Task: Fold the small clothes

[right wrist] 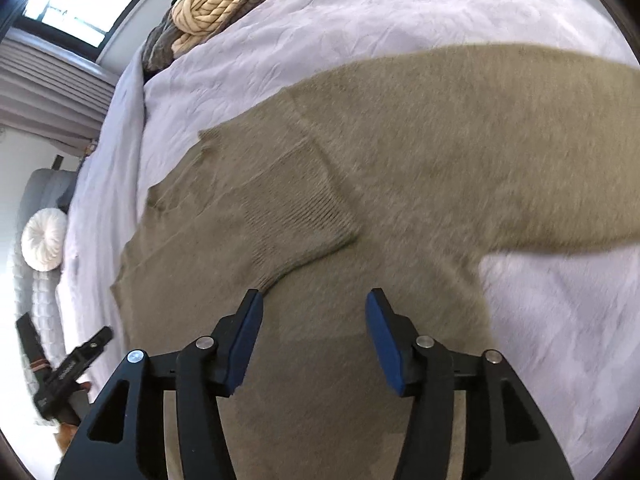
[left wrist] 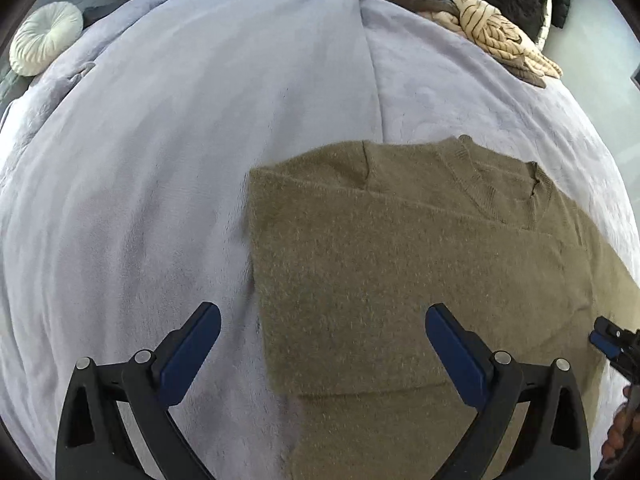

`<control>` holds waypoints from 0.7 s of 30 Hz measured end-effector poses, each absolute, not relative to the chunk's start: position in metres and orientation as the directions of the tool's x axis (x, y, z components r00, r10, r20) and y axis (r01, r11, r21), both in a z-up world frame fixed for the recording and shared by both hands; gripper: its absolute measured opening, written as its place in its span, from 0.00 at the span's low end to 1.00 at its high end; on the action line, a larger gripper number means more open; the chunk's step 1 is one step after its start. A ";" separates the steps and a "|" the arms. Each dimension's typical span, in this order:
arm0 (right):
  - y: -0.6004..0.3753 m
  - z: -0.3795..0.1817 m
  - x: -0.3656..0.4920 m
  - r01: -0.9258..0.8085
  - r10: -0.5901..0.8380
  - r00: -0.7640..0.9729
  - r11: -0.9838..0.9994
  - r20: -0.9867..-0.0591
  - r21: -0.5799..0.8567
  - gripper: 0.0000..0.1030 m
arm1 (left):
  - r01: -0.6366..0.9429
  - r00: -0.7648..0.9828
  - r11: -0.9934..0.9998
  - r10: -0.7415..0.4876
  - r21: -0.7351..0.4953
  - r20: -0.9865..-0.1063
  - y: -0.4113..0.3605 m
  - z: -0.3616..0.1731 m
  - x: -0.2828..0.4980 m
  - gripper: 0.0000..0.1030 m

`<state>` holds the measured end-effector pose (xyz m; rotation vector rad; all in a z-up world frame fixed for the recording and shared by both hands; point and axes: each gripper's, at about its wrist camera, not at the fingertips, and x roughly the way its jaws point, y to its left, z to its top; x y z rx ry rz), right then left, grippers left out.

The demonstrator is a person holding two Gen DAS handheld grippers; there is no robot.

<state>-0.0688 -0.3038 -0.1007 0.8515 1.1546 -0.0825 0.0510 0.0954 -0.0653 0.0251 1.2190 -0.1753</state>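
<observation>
Olive sweater [left wrist: 400,260] lies flat on the lilac bedspread [left wrist: 160,160], filling the lower right of the left wrist view, one sleeve folded across its body. Left gripper [left wrist: 322,344] hovers over its left edge, jaws spread wide, nothing between them. Right gripper [right wrist: 314,328] sits above the sweater's middle, jaws also apart, the folded cuff [right wrist: 304,216] just beyond its tips. The other sleeve [right wrist: 520,140] stretches out to the right. Clothes pile [left wrist: 472,20] upper right, round cushion [left wrist: 46,42] upper left.
</observation>
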 end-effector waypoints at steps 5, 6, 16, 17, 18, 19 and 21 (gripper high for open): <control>-0.237 -0.107 -0.057 0.357 0.583 0.426 0.593 -0.691 0.721 0.56 | 0.083 0.344 0.997 -0.030 -0.001 -0.939 0.110 -0.062 0.053 1.00; -0.217 -0.109 -0.052 0.337 0.630 0.415 0.564 -0.656 0.754 0.56 | 0.067 0.342 0.998 -0.024 -0.001 -0.939 0.117 -0.062 0.053 1.00; -0.052 -0.146 0.003 0.331 0.835 0.308 0.355 -0.456 0.874 0.56 | -0.085 0.341 0.995 -0.013 -0.044 -0.940 0.196 -0.059 0.042 1.00; -0.048 -0.150 0.006 0.355 0.832 0.314 0.344 -0.458 0.869 0.56 | -0.097 0.344 0.994 -0.014 -0.050 -0.939 0.203 -0.058 0.039 1.00; -0.046 -0.156 0.008 0.379 0.830 0.329 0.320 -0.449 0.868 0.56 | -0.104 0.346 0.993 -0.012 -0.051 -0.938 0.208 -0.057 0.037 1.00; -0.044 -0.159 0.010 0.395 0.832 0.344 0.293 -0.436 0.871 0.50 | -0.112 0.350 0.992 -0.008 -0.050 -0.937 0.215 -0.056 0.035 1.00; -0.041 -0.163 0.011 0.416 0.828 0.353 0.277 -0.435 0.866 0.07 | -0.110 0.353 0.993 -0.009 -0.051 -0.936 0.224 -0.057 0.035 1.00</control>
